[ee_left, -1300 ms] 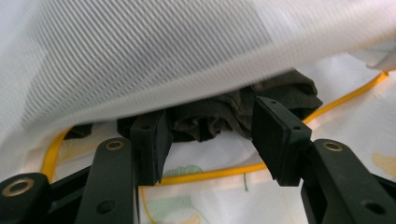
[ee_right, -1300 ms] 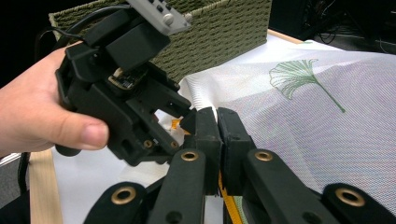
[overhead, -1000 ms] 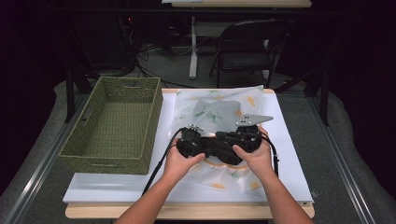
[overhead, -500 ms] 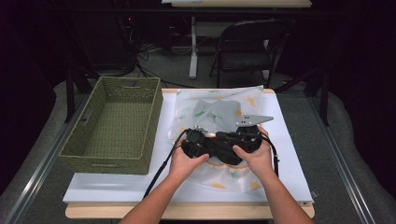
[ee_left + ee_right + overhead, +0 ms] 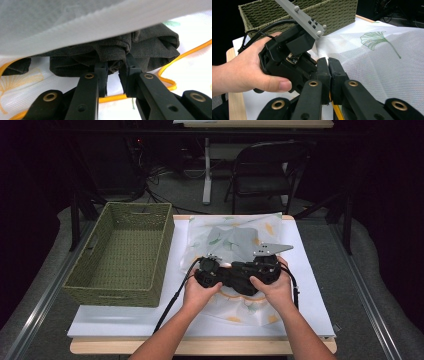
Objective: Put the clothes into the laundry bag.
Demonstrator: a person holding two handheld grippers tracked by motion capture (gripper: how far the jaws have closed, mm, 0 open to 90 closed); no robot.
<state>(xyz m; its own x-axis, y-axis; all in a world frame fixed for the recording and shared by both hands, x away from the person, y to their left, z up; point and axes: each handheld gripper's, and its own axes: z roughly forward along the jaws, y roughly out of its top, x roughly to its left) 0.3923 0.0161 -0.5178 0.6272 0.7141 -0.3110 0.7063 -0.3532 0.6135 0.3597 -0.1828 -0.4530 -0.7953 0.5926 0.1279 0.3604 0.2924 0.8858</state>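
Note:
A white mesh cloth (image 5: 235, 237) printed with leaves and edged in yellow cord lies on the table's middle. In the left gripper view a dark cloth (image 5: 150, 47) sits bunched under a lifted layer of the mesh (image 5: 75, 22). My left gripper (image 5: 116, 72) has just been closing, and its pads now pinch a fold of that dark cloth. My right gripper (image 5: 328, 66) is shut on the mesh's edge (image 5: 374, 65), with yellow cord showing below the jaws. In the high view the left gripper (image 5: 220, 272) and right gripper (image 5: 255, 270) sit close together. A hand holds the left gripper's body (image 5: 289, 55).
A green woven basket (image 5: 162, 255) stands at the table's left, seen close behind the left hand as basket (image 5: 332, 12). A white mat (image 5: 310, 285) covers the tabletop. A folding chair (image 5: 265, 170) and table legs stand beyond the far edge.
The left hand and its gripper have nudged slightly rightward toward the right gripper. The right hand has kept still.

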